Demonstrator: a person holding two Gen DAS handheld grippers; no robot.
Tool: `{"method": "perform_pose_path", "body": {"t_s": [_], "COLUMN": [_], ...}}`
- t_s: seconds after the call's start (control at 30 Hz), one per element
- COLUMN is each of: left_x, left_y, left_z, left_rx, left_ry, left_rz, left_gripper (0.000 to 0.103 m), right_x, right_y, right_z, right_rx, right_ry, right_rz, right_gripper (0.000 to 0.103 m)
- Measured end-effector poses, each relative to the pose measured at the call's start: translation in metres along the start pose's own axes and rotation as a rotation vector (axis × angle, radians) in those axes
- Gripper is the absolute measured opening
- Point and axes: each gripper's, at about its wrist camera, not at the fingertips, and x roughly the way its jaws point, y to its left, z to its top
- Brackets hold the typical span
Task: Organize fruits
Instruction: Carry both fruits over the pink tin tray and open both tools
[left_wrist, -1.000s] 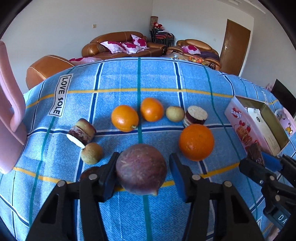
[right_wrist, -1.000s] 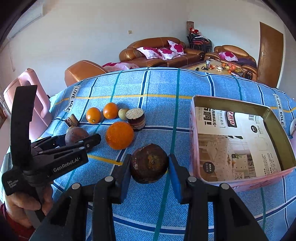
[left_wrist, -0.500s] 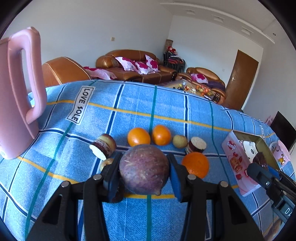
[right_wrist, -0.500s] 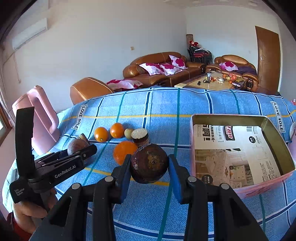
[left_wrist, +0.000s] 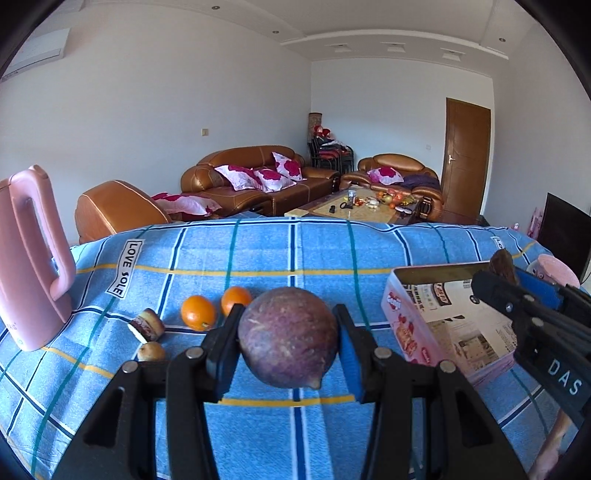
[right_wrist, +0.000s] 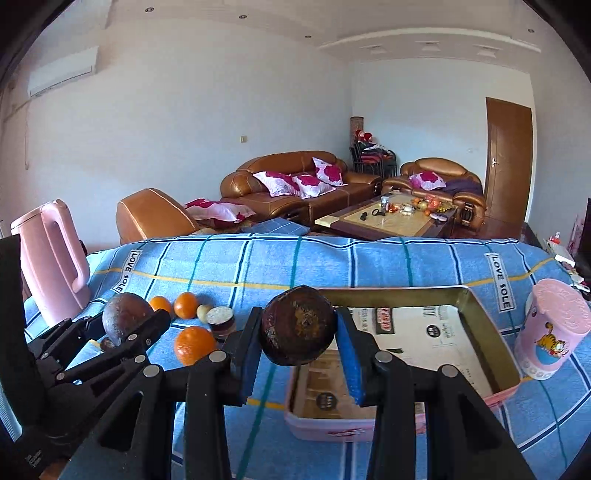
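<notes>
My left gripper (left_wrist: 288, 341) is shut on a round purple passion fruit (left_wrist: 288, 336) and holds it above the blue checked cloth. My right gripper (right_wrist: 298, 332) is shut on a dark brown fruit (right_wrist: 298, 326) and holds it over the near left corner of the open pink box (right_wrist: 491, 325). On the cloth lie two small oranges (left_wrist: 197, 312), a larger orange (right_wrist: 194, 344), a cut purple fruit half (right_wrist: 221, 318), another half (left_wrist: 146, 325) and a small yellow-brown fruit (left_wrist: 150, 351). The right gripper shows at the right in the left wrist view (left_wrist: 498, 277).
A pink kettle (left_wrist: 31, 254) stands at the table's left edge. A pink cup with a cartoon tiger (right_wrist: 554, 328) stands right of the box. Sofas and a coffee table lie beyond the table's far edge.
Both grippers have risen with their fruits and the views have tilted up. The right gripper has moved right, over the box corner. The left gripper has shifted toward the box.
</notes>
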Motion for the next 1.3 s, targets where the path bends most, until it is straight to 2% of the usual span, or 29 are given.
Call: {"method": "perform_pose_path", "body": {"t_s": [0.37,0.73,0.97,1.3], "left_x": [0.007,0.03,0.043,0.052], "left_y": [-0.069,-0.126,-0.133,-0.132], "left_z": [0.004,0.004,0.004,0.0], "left_rx": [0.063,0.124,0.122,0.112], "left_ry": [-0.003,0.058,0.124,0.174], "left_rz": [-0.079,-0.147,-0.155,-0.15], "left_gripper": [0.049,0.049,0.049,0.049], "right_x": [0.01,0.025,0.037,0.046], "right_y": [-0.067,-0.107,-0.114,-0.117], "right_z": [-0.008,-0.016,-0.02,-0.025], "right_rx": [-0.003,0.005,0.031,0.055], "right_ry": [0.038,0.125,0.191,0.249], "right_rz": [-0.132,-0.172,-0.163,-0.127], "right_gripper": [0.041,0.041,0.041,0.041]}}
